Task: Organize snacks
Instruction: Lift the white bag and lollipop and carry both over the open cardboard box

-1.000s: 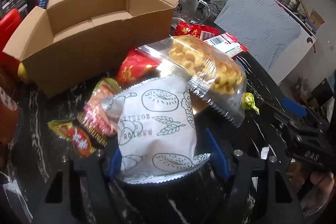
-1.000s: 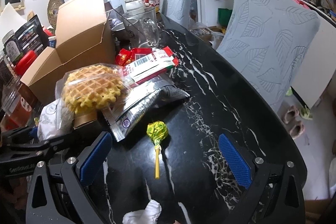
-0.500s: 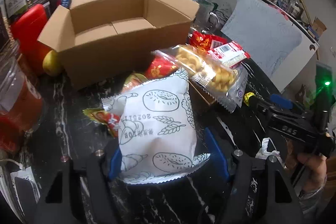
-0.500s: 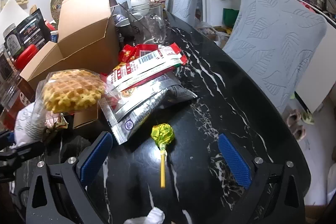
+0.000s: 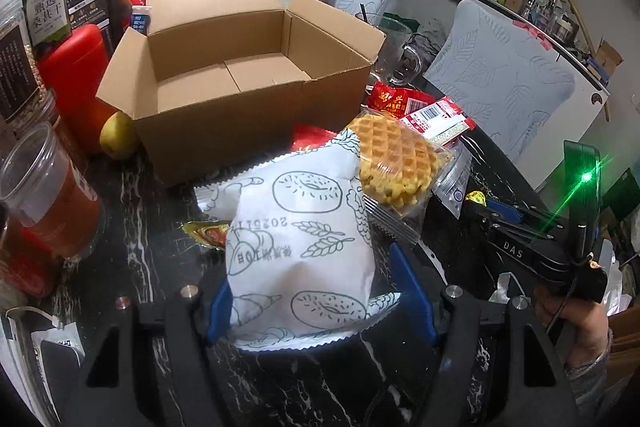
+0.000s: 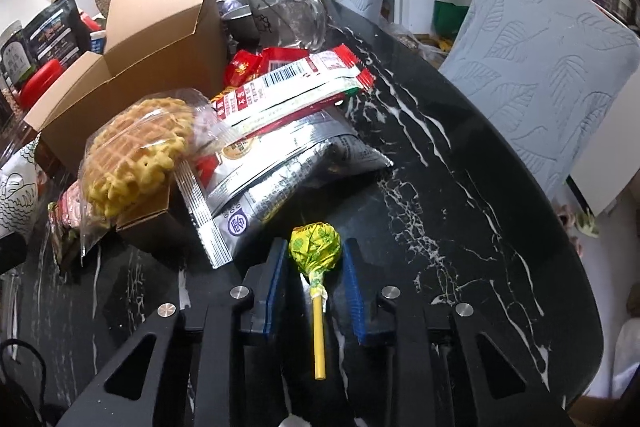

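Left gripper [image 5: 318, 291]: jaws about half open, blue pads clamped on both sides of a white bread packet [image 5: 300, 247] printed with doughnut and wheat drawings, held up off the black marble table [image 6: 460, 187].

Right gripper [image 6: 316, 267]: jaws closing to a narrow gap around a lollipop [image 6: 315, 247] in a yellow-green wrapper; the pads sit just beside its head, though contact cannot be confirmed from this angle. Its yellow stick points back between the fingers.

Behind the lollipop: a silver foil packet [image 6: 288, 171], with a red-and-white barcoded packet [image 6: 292, 87] lying on top.

Beside these: a wrapped waffle [image 5: 394, 163] in clear film.

Further back: an open cardboard box [image 5: 240, 75], flaps up, nothing visible inside.

Behind the box: a glass mug [image 6: 292, 15].
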Available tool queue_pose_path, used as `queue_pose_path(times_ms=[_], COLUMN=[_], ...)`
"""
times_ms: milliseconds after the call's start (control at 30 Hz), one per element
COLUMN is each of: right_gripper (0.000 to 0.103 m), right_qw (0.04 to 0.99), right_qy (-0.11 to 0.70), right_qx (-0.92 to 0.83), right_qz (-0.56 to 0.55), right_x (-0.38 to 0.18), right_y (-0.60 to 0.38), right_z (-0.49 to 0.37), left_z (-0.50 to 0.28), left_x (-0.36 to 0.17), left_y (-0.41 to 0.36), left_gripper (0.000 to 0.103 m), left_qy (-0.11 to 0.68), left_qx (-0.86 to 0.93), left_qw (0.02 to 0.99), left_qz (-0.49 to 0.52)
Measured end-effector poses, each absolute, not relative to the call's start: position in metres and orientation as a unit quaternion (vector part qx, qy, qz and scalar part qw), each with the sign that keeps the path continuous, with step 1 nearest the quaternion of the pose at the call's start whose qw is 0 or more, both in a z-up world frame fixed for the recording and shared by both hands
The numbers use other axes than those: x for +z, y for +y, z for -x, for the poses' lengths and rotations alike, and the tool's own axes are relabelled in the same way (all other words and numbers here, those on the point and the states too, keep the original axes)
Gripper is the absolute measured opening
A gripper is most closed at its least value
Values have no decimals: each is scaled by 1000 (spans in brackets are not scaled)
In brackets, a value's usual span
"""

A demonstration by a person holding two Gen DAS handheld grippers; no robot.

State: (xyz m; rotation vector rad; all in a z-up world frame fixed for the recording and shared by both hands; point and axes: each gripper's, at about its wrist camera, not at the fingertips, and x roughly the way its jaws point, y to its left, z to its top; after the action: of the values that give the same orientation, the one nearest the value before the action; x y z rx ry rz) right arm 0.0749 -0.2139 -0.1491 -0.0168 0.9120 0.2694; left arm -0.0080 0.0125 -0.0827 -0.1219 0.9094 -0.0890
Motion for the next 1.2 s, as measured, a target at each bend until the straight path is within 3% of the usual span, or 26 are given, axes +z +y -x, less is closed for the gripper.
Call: queue_pose_path(times_ms=[467, 1200], right_gripper=[27, 27], right_qw=[908, 934], right_qy=[395, 273], right_qx=[141, 226], right_qz=[23, 48], right_x=[-110, 0], right_y=[-215, -161], right_z=[-43, -37], left_z=[29, 18], left_x=[-56, 20], left_y=[9, 31], left_gripper=[70, 70], left_qy=[399, 284], left_qx=[-38, -20], left_qw=[915, 958], left_qz=[47, 33])
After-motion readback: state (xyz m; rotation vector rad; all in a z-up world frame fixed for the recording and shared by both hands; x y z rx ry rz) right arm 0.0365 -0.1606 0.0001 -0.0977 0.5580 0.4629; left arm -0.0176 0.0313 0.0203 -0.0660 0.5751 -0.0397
